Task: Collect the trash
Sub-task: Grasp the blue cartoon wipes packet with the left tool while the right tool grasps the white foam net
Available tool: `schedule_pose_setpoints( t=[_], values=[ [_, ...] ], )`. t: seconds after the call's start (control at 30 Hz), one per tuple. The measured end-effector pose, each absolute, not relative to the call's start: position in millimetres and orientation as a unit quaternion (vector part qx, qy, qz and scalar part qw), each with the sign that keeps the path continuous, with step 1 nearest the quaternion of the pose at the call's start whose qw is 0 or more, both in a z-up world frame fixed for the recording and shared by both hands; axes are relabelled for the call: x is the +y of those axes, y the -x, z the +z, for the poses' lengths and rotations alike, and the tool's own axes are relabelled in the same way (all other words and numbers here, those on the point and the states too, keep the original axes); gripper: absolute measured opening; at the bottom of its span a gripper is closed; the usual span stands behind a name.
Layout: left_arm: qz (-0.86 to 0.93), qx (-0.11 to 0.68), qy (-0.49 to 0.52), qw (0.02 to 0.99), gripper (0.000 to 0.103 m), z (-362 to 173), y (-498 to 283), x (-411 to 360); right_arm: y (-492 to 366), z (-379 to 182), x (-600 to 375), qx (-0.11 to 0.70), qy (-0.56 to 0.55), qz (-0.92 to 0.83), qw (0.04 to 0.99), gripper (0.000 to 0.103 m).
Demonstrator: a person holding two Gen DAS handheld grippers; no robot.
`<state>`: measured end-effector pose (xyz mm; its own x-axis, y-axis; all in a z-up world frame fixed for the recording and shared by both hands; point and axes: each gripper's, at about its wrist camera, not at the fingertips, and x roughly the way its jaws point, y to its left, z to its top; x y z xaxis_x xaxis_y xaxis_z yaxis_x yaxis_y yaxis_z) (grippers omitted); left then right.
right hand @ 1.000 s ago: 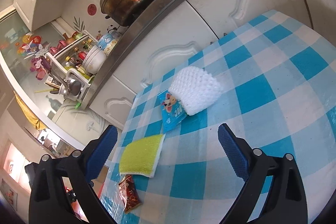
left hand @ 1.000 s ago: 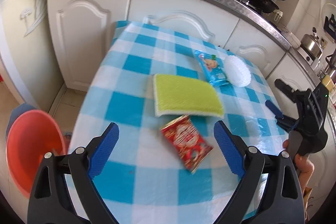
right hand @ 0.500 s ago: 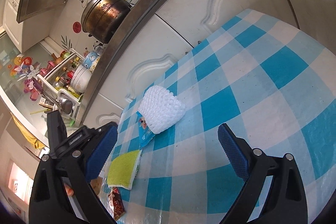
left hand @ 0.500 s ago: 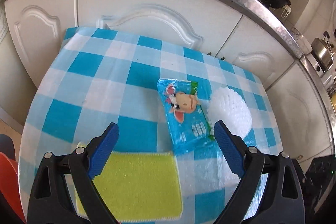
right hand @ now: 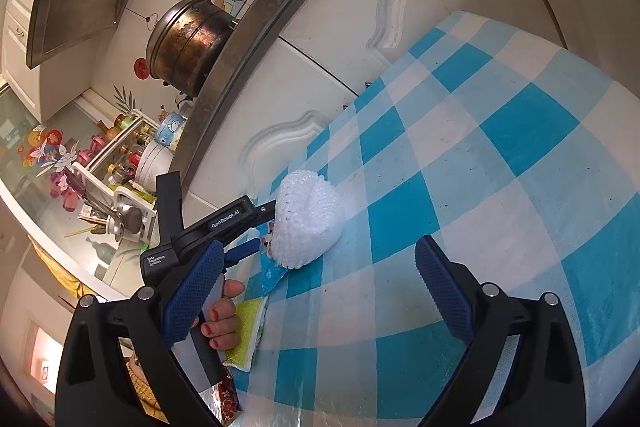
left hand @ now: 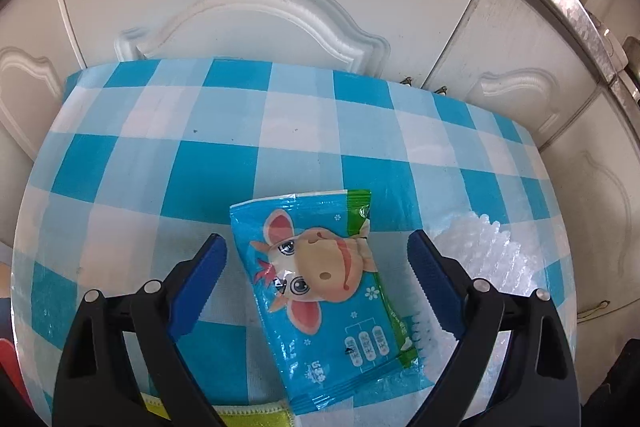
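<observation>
Lying flat: blue cartoon-cow wrapper (left hand: 332, 303), glossy, crinkled, green edge strip.

A home kitchen: a big pot (right hand: 188, 43) sits on the counter (right hand: 256, 27), with white cupboards (left hand: 256, 7) under it.

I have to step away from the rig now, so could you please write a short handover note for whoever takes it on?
Left claw: open, empty, poised over the blue cow wrapper, which lies flat on the checked tablecloth between its fingers, not gripped.
Right claw: open, empty, over bare cloth.
White foam net: beside the blue wrapper, overlapping its edge.
Yellow-green sponge: on the near side of the wrapper.
Red snack wrapper: at the table's near edge.
Done: nothing picked up in these views.
Left: grip the blue wrapper, then probably the red wrapper and the foam net. No bin is in view.
</observation>
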<state>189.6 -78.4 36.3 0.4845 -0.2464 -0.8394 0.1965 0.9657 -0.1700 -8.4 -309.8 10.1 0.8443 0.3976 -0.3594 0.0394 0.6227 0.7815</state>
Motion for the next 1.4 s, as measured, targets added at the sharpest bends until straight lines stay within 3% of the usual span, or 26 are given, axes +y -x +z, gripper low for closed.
schedule_pose_setpoints(
  t=[0.1, 0.17, 0.23, 0.33, 0.93, 1.4],
  values=[
    [-0.118, 0.491, -0.011, 0.863, 0.091, 30, -186, -87, 9, 10, -312, 0.258, -0.425, 0.100, 0.862, 0.095],
    [-0.107, 0.487, -0.043, 0.866, 0.081, 29, -180, -95, 9, 9, -314, 0.257, -0.426, 0.101, 0.861, 0.095],
    [-0.103, 0.482, -0.059, 0.868, 0.065, 29, -174, -99, 8, 9, -314, 0.258, -0.424, 0.100, 0.862, 0.095],
    [-0.116, 0.482, -0.062, 0.866, 0.057, 31, -167, -103, 6, 9, -311, 0.266, -0.415, 0.097, 0.864, 0.095],
    [-0.206, 0.476, -0.078, 0.851, 0.053, 33, -99, -126, 3, 6, -324, 0.294, -0.380, 0.050, 0.875, 0.095],
    [-0.208, 0.446, -0.013, 0.870, 0.053, 56, -160, -122, -10, 9, -325, 0.291, -0.371, 0.048, 0.880, 0.095]
  ],
)
